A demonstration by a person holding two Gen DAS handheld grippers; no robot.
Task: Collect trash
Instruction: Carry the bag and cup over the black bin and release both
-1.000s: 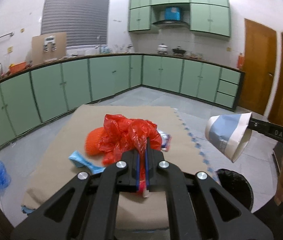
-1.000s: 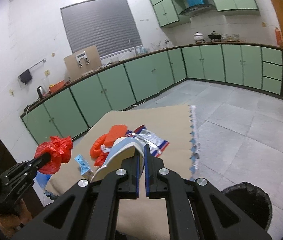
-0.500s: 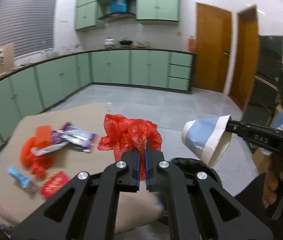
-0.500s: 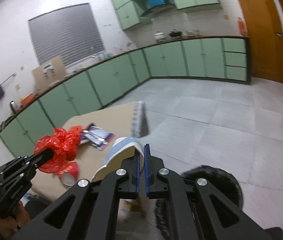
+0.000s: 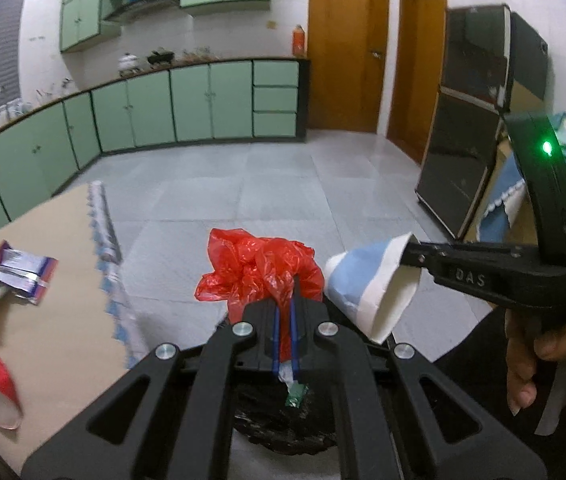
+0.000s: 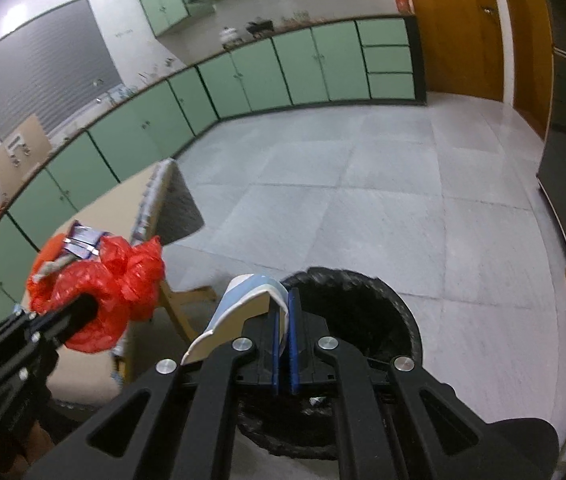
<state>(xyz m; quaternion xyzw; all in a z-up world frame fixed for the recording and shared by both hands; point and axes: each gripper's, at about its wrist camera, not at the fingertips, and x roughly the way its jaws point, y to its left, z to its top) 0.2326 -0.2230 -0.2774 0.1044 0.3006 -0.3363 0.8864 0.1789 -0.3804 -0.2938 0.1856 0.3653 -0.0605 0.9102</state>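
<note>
Left wrist view: left tongs [image 5: 283,312] clenched on red plastic bag [image 5: 259,270], right tongs [image 5: 405,258] clenched on blue-and-white paper cup [image 5: 371,284], both held over black-lined bin [image 5: 283,424]. Risks on release: bag film clinging to pads; cup, near the rim, tipping outside. Remaining wrappers [image 5: 23,272] on worktop [image 5: 63,320]. Versus one second ago: swung from above worktop to above bin; grips unchanged.
</note>
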